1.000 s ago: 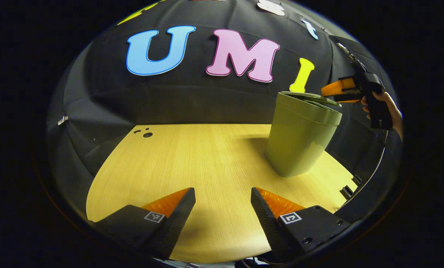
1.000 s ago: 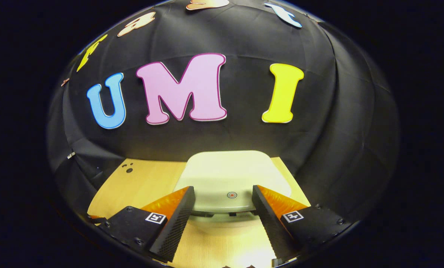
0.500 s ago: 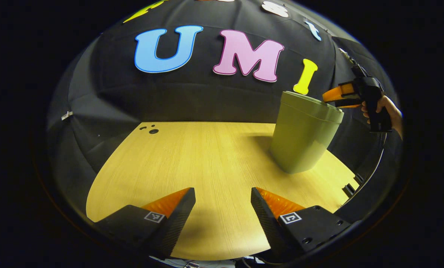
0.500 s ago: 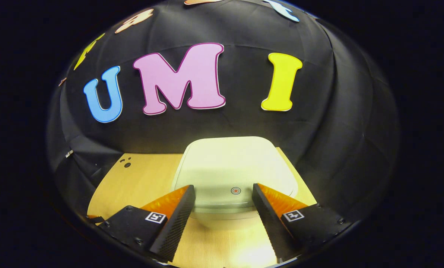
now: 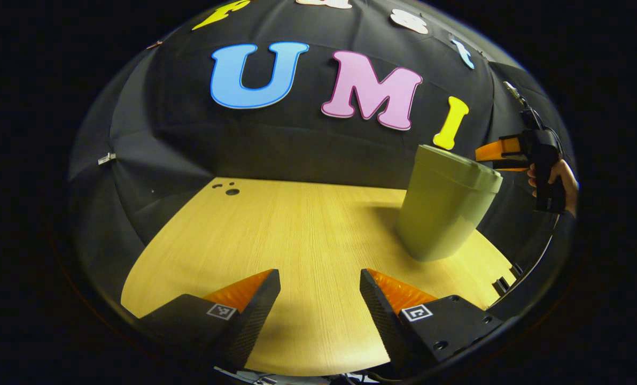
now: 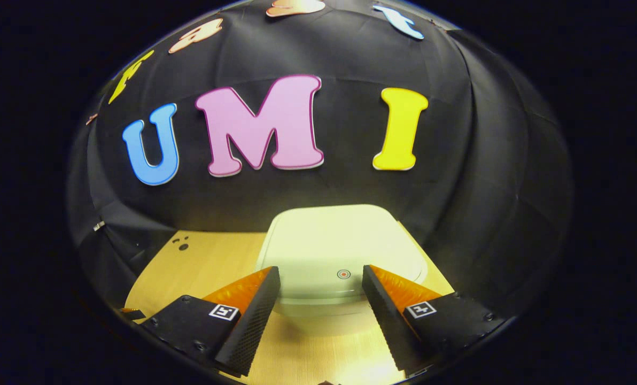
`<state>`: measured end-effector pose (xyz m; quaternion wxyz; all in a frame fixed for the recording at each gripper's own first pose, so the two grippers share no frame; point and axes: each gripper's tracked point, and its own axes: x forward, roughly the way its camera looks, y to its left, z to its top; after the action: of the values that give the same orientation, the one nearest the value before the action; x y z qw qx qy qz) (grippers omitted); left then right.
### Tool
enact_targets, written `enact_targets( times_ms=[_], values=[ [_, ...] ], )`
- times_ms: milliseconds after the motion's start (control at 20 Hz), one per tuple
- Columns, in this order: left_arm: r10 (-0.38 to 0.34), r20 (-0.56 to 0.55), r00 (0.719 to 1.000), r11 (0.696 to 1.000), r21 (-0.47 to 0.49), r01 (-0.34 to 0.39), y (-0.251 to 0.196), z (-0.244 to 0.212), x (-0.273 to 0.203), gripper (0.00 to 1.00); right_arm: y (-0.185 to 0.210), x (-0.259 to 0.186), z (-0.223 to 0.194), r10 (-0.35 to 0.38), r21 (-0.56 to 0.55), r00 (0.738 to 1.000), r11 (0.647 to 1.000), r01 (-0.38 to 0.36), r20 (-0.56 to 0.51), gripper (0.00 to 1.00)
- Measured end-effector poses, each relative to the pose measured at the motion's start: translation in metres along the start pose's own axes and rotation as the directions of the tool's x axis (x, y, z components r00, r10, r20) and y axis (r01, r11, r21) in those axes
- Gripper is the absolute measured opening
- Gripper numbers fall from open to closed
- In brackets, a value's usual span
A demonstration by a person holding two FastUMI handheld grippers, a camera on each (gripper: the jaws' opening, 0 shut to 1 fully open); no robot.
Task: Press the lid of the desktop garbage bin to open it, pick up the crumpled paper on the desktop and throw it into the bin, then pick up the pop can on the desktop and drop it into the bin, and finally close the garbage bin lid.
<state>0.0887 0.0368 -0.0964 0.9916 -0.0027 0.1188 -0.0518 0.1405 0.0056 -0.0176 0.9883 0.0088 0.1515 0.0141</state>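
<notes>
The green garbage bin stands on the right side of the wooden desktop, its lid flat and down. From above, its pale lid carries a small red ring mark near the front edge. My right gripper hovers open just above and before the lid's front edge, fingers either side of the mark. That same gripper, held by a hand, sits beside the bin's top rim in the left gripper view. My left gripper is open over bare wood, well left of the bin.
Small dark holes mark the far left corner of the desktop. Black cloth walls close the booth behind and on both sides. The desktop's right edge runs close beside the bin.
The bin lid, slightly raised a second ago, now lies flat and closed. My right gripper has drawn back a little from the lid. The left gripper view has shifted slightly leftward.
</notes>
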Motion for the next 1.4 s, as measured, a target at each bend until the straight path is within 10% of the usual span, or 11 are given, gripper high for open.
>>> enact_targets(
  times_ms=[750,1100,1400],
  values=[
    [0.028,0.277,0.961,0.999,0.028,-0.037,-0.037,0.127,-0.043,0.96,0.057,-0.114,0.021,0.115,-0.076,0.953,0.992,-0.098,0.281,0.97],
    [0.130,0.226,0.965,0.991,-0.057,-0.120,-0.061,0.105,-0.042,0.96,0.068,-0.122,-0.016,0.309,-0.185,0.933,0.943,-0.276,0.184,0.98],
    [0.138,0.230,0.963,0.990,-0.036,-0.133,-0.079,0.107,-0.041,0.96,0.054,-0.123,-0.039,0.330,-0.139,0.937,0.939,-0.314,0.116,0.98]
  ],
)
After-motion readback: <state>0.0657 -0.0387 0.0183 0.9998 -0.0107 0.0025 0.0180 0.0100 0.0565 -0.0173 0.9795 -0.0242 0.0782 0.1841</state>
